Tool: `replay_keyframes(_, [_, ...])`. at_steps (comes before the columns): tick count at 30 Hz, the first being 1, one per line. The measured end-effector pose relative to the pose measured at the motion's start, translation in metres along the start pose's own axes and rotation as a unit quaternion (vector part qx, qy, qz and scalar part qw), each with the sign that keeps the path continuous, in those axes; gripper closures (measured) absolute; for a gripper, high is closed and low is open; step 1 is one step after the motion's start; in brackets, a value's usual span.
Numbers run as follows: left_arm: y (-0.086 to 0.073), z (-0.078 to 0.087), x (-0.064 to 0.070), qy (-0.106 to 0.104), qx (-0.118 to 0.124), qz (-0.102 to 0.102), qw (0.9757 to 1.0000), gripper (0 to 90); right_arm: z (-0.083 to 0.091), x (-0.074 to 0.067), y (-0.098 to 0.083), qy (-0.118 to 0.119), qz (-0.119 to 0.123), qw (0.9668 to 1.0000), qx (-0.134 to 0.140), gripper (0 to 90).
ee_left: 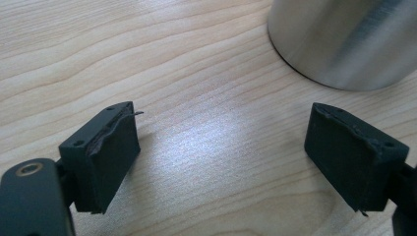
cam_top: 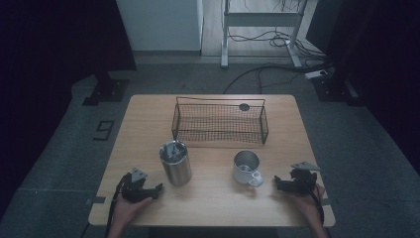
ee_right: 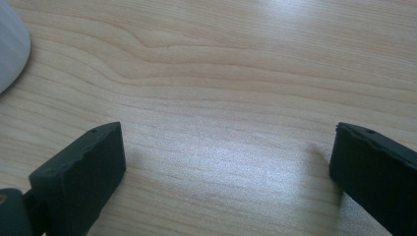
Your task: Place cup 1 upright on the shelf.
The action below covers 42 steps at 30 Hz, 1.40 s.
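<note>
Left tongs [cam_top: 157, 189] rest low on the wooden worktop [cam_top: 213, 208], jaws spread apart with nothing between them, just beside the steel tumbler [cam_top: 175, 163]. In the left gripper view the tumbler's [ee_left: 344, 39] base stands up right of the jaws, not touching them. Something grey sits inside the tumbler, too dim to name. Right tongs [cam_top: 278, 182] are also released, jaws wide over bare wood, near the white mug [cam_top: 247, 167], whose handle points toward them. The mug's [ee_right: 10, 44] edge shows in the right gripper view. A wire basket [cam_top: 219, 124] stands behind both cups, mid-worktop.
</note>
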<state>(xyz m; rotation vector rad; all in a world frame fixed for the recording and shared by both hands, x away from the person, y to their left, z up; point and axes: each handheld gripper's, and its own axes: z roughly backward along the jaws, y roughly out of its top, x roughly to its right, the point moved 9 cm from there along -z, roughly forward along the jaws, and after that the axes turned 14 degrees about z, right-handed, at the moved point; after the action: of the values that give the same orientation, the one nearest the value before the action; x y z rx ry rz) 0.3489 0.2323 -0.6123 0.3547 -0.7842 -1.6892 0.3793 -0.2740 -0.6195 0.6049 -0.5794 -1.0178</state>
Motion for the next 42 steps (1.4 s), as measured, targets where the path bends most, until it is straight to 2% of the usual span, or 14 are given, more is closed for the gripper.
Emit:
replay_keyframes(7, [0.000,0.000,0.000,-0.001,0.001,0.000,1.0000,13.6,0.000,0.002,0.000,-0.006,-0.006,1.0000,0.001,1.5])
replay_keyframes(12, [0.001,0.002,0.000,-0.005,0.005,0.010,0.9999,14.6,0.000,0.003,0.000,-0.006,-0.006,1.0000,0.001,1.7])
replay_keyframes(14, [0.006,0.010,-0.001,-0.005,0.022,0.018,0.9996,14.6,0.000,0.004,0.000,-0.006,-0.007,1.0000,0.001,2.1])
replay_keyframes(17, [0.014,0.024,0.001,-0.008,0.042,0.017,0.9989,14.6,0.000,0.005,0.000,-0.006,-0.006,1.0000,0.002,2.6])
replay_keyframes(18, [0.014,0.024,0.001,-0.008,0.042,0.017,0.9989,14.6,0.000,0.005,0.000,-0.005,-0.006,1.0000,0.002,2.8])
replay_keyframes(23, [0.027,0.046,0.007,-0.021,0.074,0.015,0.9970,14.6,0.001,0.005,-0.001,-0.006,-0.006,1.0000,0.003,2.9])
replay_keyframes(30, [0.032,0.056,0.015,-0.034,0.084,0.008,0.9958,14.3,0.001,0.005,-0.001,-0.006,-0.006,1.0000,0.002,2.9])
replay_keyframes(33, [0.034,0.060,0.020,-0.051,0.086,0.009,0.9950,14.3,0.001,0.005,-0.001,-0.006,-0.006,1.0000,0.002,2.9])
replay_keyframes(42, [0.039,0.066,0.030,-0.061,0.093,0.000,0.9938,14.3,0.000,0.005,-0.001,-0.006,-0.006,1.0000,0.002,2.9])
